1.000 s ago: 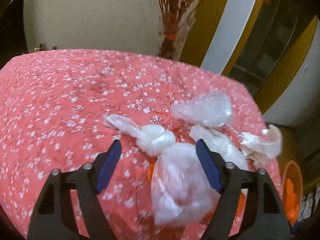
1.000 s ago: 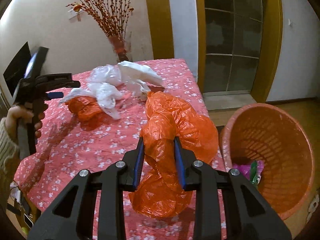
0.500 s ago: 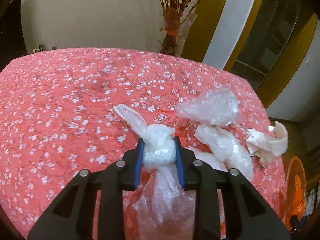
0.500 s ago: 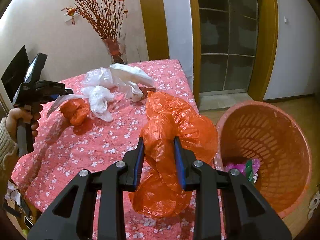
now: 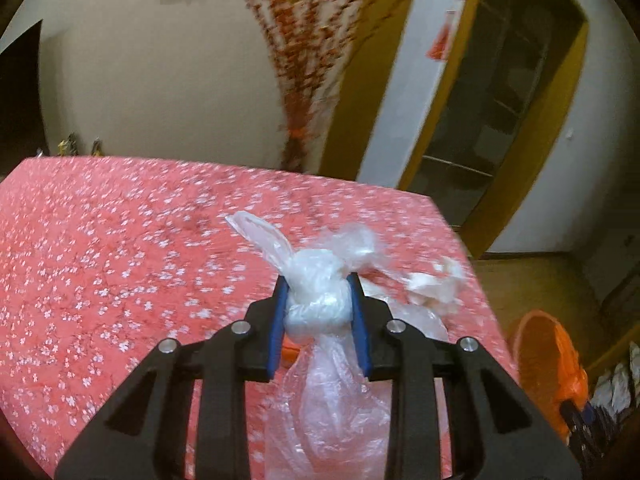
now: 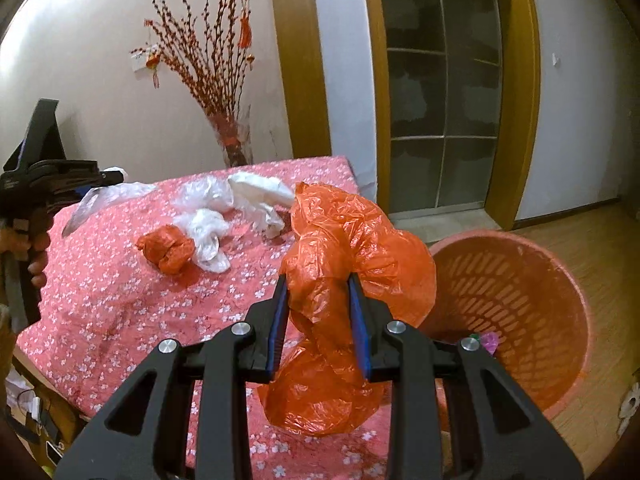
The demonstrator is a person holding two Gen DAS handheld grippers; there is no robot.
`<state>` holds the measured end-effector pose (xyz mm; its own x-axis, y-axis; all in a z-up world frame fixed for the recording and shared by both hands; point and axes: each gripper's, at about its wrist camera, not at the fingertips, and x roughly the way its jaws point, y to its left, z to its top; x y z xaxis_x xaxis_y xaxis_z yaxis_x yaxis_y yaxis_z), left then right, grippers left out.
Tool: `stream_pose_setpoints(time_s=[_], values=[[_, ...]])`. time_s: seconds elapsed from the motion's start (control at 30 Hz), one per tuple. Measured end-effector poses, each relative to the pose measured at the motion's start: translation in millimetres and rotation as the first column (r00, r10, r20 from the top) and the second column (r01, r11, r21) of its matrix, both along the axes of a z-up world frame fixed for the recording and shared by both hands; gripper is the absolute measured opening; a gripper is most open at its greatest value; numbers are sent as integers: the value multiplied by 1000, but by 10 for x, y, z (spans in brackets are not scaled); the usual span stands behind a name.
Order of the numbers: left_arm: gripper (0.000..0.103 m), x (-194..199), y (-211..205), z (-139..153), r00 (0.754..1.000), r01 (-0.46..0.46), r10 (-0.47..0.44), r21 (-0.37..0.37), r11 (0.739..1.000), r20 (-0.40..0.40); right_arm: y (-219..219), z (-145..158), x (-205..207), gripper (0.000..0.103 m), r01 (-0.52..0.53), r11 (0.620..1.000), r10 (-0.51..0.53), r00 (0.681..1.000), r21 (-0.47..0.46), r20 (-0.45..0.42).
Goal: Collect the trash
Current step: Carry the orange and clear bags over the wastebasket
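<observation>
Your left gripper [image 5: 318, 316] is clamped on the knot of a clear knotted bag [image 5: 316, 304]; the jaws have just been closing and the pads now press the knot from both sides. The bag's body hangs limp below the jaws, clear of the tabletop [image 5: 120, 260]. Judgement: very light, soft, slick film. The knot is the 1 firm, bulky point on it, so your hold is well chosen; a pinch on the loose film would likely slip.

Your right gripper [image 6: 318, 312] is clamped on the gathered neck of an orange bag [image 6: 352, 248], which billows above the jaws and sags below them, over the tabletop's right edge just beside the orange basket [image 6: 560, 280]. Judgement: equally light and crushable, nothing fragile; the loose folds may catch the basket rim, so release only once the bulk is inside the opening.

Remaining on the tabletop, toward the far right corner:
1. A small orange wad [image 6: 168, 248], touching a crumpled clear bag [image 6: 208, 236].
2. Another crumpled clear bag [image 6: 204, 196] behind it.
3. A white crumpled sheet [image 6: 260, 200] nearest the right edge.

Judgement: all 3 groups will compress under the pads. Take each at its densest crumple, not at a trailing flap. The basket already holds a few small wrappers [image 6: 486, 340] at the bottom.
</observation>
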<state>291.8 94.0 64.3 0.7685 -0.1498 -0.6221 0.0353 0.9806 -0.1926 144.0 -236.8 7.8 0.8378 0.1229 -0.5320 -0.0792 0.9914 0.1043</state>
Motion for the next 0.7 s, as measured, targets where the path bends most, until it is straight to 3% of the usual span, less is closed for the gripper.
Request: stream_pose_setpoints(time_s=[0.27, 0.7], values=[[30, -386, -645, 98, 985, 163, -163, 8, 987, 60, -195, 138, -168, 29, 82, 996, -80, 995, -21, 55], [30, -781, -1730, 38, 916, 384, -388, 60, 921, 99, -638, 206, -359, 29, 217, 976, -215, 972, -7, 97]])
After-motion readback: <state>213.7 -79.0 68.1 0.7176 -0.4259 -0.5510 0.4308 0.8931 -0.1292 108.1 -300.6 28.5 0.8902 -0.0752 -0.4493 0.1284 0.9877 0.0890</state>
